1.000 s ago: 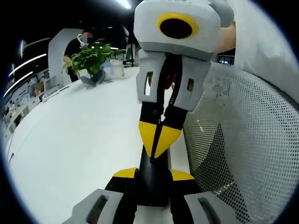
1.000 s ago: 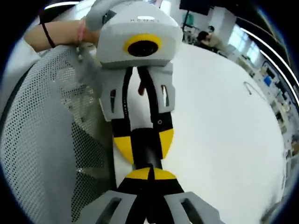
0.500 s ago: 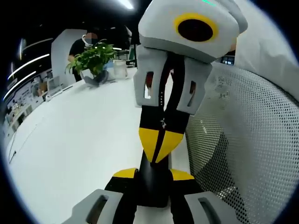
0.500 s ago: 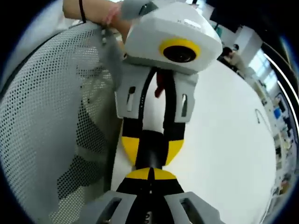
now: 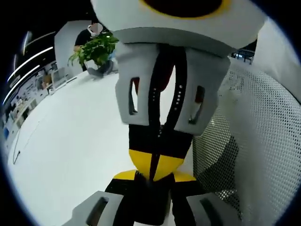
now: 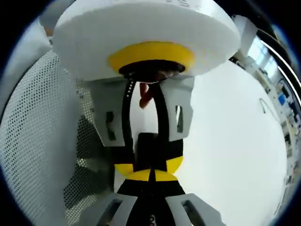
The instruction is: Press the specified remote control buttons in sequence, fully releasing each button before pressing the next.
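Observation:
A black remote control (image 5: 148,202) stands on end between the yellow-tipped jaws of my left gripper (image 5: 155,177), which is shut on it. My right gripper (image 5: 155,165) comes in from the top, shut, its yellow tips meeting the remote's upper end. In the right gripper view my right gripper (image 6: 150,175) rises from the bottom with its jaws together, tip against the remote (image 6: 149,148). The left gripper (image 6: 149,165) faces it and clamps that remote. The buttons are hidden.
A white table (image 5: 70,141) spreads to the left, with a potted plant (image 5: 96,49) and a person behind it at the far end. A white mesh chair back (image 5: 254,141) stands close on the right, also the mesh chair (image 6: 37,141).
The two grippers have drawn much closer together. Each one's body now looms large in the other's view, and the right gripper's tip has moved down the remote towards the left jaws.

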